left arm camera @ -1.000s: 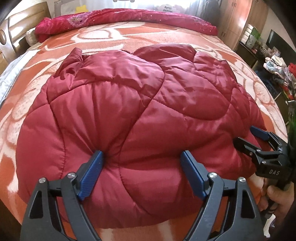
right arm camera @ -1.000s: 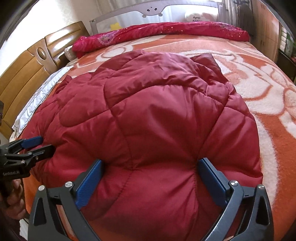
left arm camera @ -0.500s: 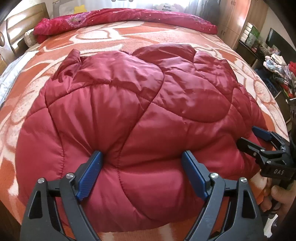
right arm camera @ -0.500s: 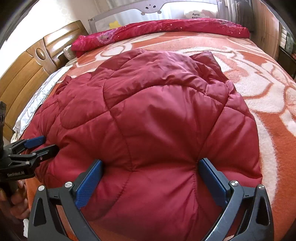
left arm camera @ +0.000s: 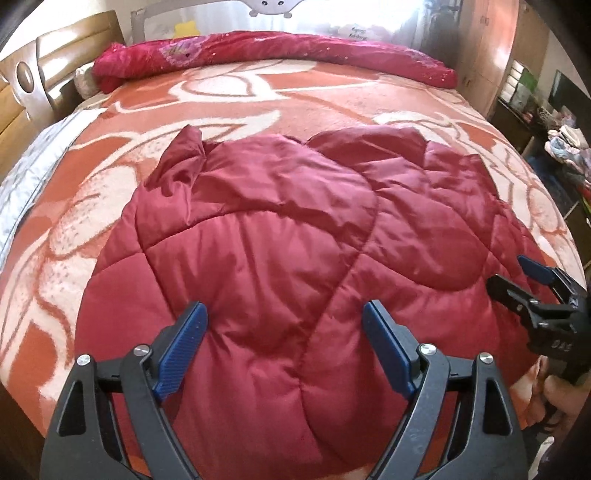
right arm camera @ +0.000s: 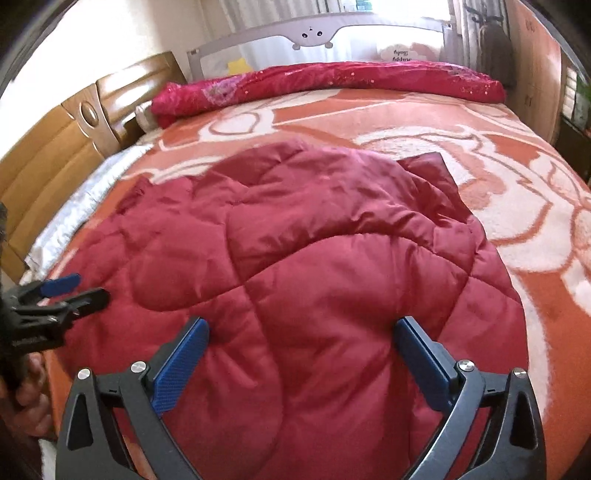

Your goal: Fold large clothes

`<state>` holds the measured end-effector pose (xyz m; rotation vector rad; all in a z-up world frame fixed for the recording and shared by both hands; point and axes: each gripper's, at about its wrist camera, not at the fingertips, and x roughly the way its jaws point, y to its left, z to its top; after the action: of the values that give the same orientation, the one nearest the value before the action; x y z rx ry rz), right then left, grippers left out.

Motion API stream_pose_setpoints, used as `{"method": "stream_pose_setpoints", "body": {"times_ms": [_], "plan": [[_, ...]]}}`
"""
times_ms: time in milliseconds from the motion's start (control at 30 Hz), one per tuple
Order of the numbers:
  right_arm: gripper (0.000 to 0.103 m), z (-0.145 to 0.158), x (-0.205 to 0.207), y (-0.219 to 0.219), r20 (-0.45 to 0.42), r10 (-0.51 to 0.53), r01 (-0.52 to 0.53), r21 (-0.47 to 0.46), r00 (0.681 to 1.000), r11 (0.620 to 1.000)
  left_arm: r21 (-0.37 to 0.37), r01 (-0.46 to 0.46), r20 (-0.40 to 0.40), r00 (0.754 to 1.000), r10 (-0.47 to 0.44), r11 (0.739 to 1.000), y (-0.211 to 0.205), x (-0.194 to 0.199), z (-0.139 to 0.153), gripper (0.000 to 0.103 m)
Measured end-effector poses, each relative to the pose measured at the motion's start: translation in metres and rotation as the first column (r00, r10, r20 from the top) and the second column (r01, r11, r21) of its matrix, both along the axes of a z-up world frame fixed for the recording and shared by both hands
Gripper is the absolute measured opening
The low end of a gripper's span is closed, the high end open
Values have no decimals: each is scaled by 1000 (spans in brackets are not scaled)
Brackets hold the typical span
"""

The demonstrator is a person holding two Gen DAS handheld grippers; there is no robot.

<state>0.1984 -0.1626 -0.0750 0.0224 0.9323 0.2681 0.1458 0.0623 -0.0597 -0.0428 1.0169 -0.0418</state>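
Note:
A dark red quilted padded garment [left arm camera: 303,251] lies folded in a puffy heap on the bed's near half; it also fills the right wrist view [right arm camera: 314,266]. My left gripper [left arm camera: 284,317] is open, its blue pads wide apart above the heap's near left part. My right gripper [right arm camera: 301,328] is open above the near right part. The right gripper shows in the left wrist view at the right edge [left arm camera: 517,273], and the left gripper shows in the right wrist view at the left edge [right arm camera: 77,288]. Neither grips fabric.
The bed carries an orange and cream patterned blanket [left arm camera: 258,103]. A rolled red quilt [left arm camera: 273,55] lies along its far side under a grey guard rail [right arm camera: 317,33]. A wooden headboard [right arm camera: 55,155] stands left. Cluttered shelves [left arm camera: 554,122] stand right.
Both grippers have lifted and drawn back from the heap, so more of the bed shows beyond it. The pads no longer press into the fabric. The garment has stayed put.

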Motion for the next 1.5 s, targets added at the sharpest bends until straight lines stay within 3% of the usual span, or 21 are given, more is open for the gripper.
{"method": "stream_pose_setpoints", "body": {"times_ms": [300, 600, 833, 1067, 1500], "plan": [[103, -10, 18, 0, -18, -12, 11, -40, 1000, 999, 1, -11, 5, 1000, 11, 1000, 0, 5, -10, 88], [101, 0, 1, -6, 34, -35, 35, -9, 999, 999, -13, -6, 10, 1000, 6, 1000, 5, 7, -13, 91], [102, -13, 2, -10, 32, -19, 20, -11, 999, 1000, -5, -5, 11, 1000, 5, 1000, 6, 7, -10, 91], [102, 11, -10, -18, 24, -30, 29, 42, 999, 999, -12, -2, 22, 1000, 2, 1000, 8, -12, 6, 90], [102, 40, -75, -4, 14, 93, -93, 34, 996, 995, 53, 43, 2, 999, -43, 998, 4, -63, 12, 91]]}}
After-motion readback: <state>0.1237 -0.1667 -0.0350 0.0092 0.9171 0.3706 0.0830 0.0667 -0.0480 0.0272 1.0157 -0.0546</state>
